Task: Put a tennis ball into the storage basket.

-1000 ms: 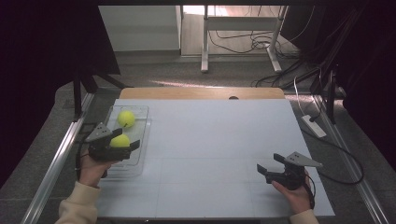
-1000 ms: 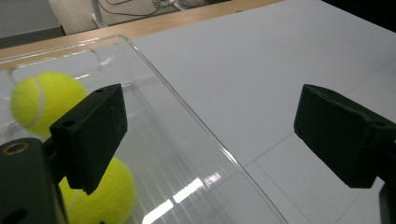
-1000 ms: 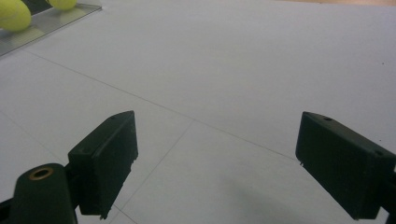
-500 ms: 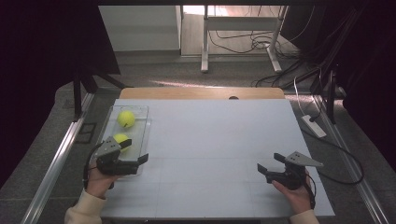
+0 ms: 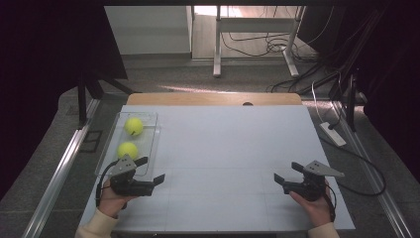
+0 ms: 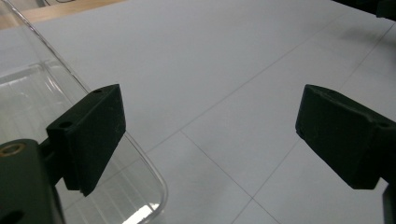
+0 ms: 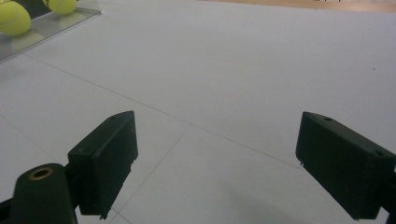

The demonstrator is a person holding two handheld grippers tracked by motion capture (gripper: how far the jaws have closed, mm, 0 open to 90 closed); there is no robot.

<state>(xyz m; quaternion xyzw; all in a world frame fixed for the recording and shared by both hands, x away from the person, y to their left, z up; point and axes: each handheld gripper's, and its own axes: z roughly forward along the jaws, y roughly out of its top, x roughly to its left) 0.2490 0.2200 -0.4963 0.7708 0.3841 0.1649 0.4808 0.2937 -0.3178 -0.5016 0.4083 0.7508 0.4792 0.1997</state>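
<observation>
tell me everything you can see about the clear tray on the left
The clear tray is a shallow, see-through rectangle with rounded corners, plastic by its look, lying flat at the white table's left edge. Two yellow-green tennis balls sit inside it. The left gripper, jaws open and empty, hangs over its near corner; whether they touch is unclear.

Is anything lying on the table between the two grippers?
No. In the high view, bare white table separates the left gripper from the right gripper.

Bare table (image 5: 223,148) lies open between both claws; the clear tray (image 5: 151,144), apparently touching nothing, blocks the left edge.
</observation>
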